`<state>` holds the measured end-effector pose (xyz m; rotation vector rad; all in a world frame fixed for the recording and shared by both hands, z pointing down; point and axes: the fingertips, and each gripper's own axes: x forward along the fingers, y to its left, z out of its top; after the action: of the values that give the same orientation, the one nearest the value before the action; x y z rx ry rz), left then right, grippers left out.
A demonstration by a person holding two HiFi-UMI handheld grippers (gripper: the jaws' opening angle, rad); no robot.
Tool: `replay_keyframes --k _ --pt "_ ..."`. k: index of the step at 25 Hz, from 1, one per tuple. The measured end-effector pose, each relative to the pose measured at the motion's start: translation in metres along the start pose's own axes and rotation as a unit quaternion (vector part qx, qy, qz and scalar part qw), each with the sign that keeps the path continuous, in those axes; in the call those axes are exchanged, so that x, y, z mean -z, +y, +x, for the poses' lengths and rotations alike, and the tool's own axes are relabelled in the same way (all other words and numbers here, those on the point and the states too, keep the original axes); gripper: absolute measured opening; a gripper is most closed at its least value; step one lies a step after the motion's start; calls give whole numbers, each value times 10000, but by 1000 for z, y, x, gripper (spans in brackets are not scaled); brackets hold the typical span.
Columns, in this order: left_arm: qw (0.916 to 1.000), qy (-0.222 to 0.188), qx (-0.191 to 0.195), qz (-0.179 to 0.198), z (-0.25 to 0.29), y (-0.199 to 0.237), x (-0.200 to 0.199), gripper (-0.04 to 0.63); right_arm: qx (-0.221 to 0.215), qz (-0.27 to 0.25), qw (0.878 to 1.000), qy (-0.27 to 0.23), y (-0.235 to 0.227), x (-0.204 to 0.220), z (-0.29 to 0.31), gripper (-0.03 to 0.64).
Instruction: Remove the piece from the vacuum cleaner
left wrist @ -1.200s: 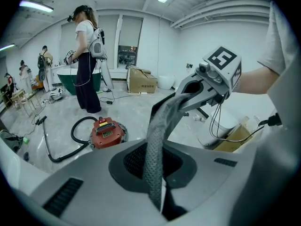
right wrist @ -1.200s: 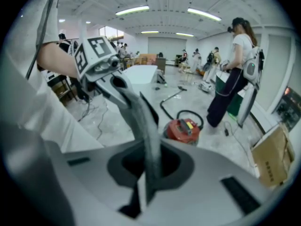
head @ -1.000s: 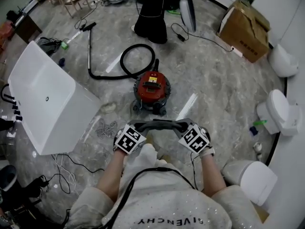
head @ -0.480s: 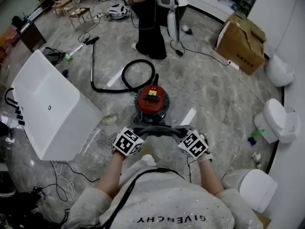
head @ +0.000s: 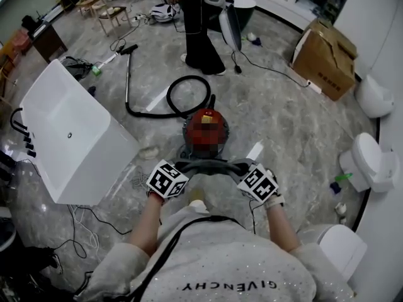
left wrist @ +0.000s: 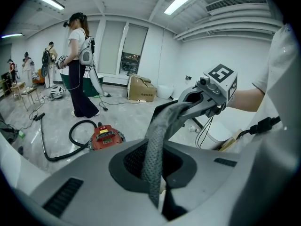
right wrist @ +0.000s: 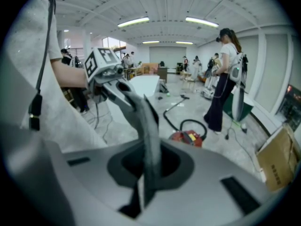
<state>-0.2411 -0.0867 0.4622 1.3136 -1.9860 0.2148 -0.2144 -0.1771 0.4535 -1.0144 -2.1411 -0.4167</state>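
The red vacuum cleaner (head: 206, 128) stands on the marble floor, its black hose (head: 182, 93) looping behind it. A grey, curved, perforated piece (head: 211, 166) hangs in the air in front of it, stretched between my two grippers. My left gripper (head: 179, 168) is shut on its left end and my right gripper (head: 243, 168) on its right end. In the left gripper view the piece (left wrist: 157, 145) rises from my jaws to the right gripper (left wrist: 207, 95). The right gripper view shows the piece (right wrist: 148, 140) running up to the left gripper (right wrist: 106, 74).
A white tub (head: 69, 137) lies at the left with cables (head: 82, 225) beside it. A cardboard box (head: 327, 55) and white toilets (head: 371, 162) line the right side. A person (head: 201, 30) stands behind the vacuum cleaner.
Both grippers have risen a little with the grey piece held between them. The person at the back has shifted.
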Motion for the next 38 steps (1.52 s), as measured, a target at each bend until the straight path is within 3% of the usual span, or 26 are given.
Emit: replay_keyframes --k 38 --pt "9992 258 132 -276 11 -14 27 28 -169 34 9997 183 14 24 7 25"
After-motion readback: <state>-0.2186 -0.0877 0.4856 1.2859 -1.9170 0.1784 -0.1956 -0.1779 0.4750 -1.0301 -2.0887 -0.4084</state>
